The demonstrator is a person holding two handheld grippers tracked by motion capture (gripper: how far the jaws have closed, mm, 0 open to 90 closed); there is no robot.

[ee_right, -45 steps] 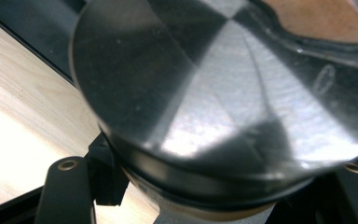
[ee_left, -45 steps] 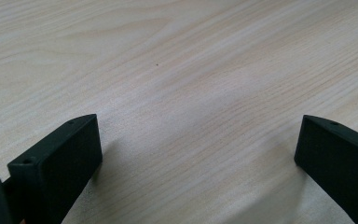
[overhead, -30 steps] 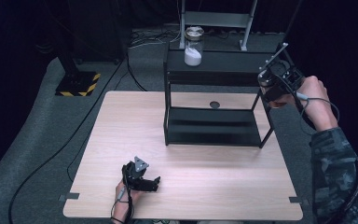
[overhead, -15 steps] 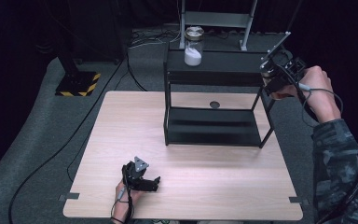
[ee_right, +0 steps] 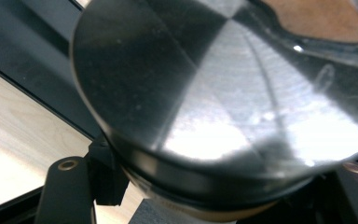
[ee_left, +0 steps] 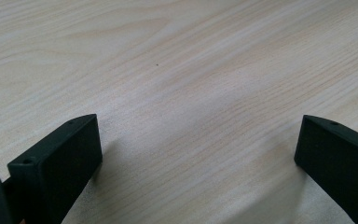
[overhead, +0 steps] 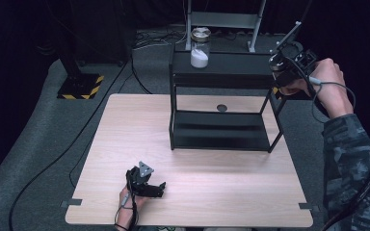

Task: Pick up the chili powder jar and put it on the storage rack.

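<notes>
Clamped on a metal-lidded jar (ee_right: pixel 223 93), probably: right gripper (overhead: pixel 289 72) at the shelf's (overhead: pixel 231 70) three o'clock; left gripper (ee_left: pixel 198 154) agape. Next: setting down squarely.

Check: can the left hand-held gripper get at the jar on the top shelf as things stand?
Probably not without a big move. The left hand-held gripper rests open at the table's near edge, while the jar stands on the rack's top shelf at the far side. Nothing lies between them.
</notes>
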